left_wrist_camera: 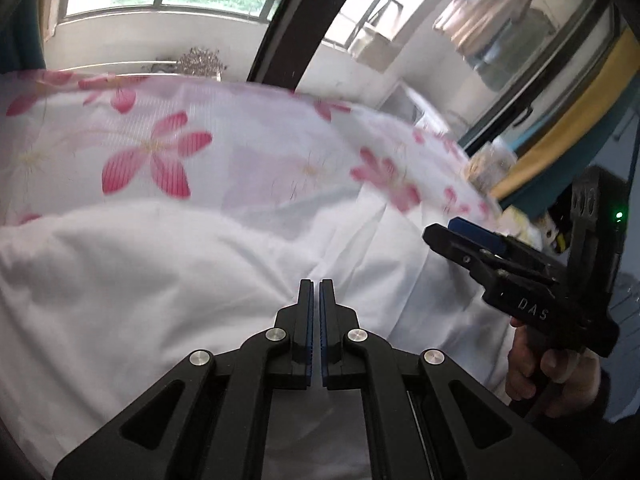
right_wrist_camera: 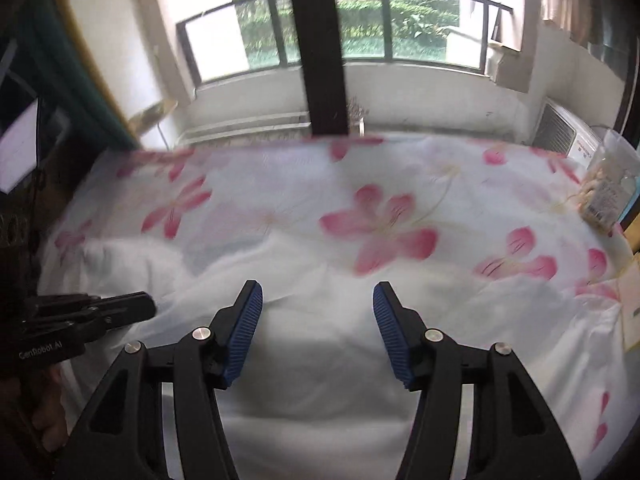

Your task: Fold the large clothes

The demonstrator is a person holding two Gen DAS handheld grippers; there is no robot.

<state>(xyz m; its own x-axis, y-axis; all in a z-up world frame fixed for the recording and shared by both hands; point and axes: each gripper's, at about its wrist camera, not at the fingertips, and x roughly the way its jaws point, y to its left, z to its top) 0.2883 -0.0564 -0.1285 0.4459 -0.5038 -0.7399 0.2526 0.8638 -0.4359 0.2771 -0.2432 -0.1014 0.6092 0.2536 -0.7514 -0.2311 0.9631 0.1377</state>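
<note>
- Over the white garment (right_wrist_camera: 320,380), the right tongs (right_wrist_camera: 318,332) stand with jaws parted and nothing between the blue pads (right_wrist_camera: 244,332).
- Beside them, the left tongs (left_wrist_camera: 316,320) hang above the same garment with jaws pressed together; no cloth shows between them.
- Under both tongs the white garment lies rumpled on the flowered sheet (right_wrist_camera: 380,224), with soft folds running across it.
- At the garment's right side, a person's hand (left_wrist_camera: 560,380) grips the handle of the right tongs.
- Beyond the garment, the sheet with its pink blossoms spreads to the far edge.
- Right of the garment, at the sheet's edge, stands a clear plastic jar (right_wrist_camera: 608,184).
- Behind the sheet, a dark window post (right_wrist_camera: 316,48) rises before a railed balcony.
</note>
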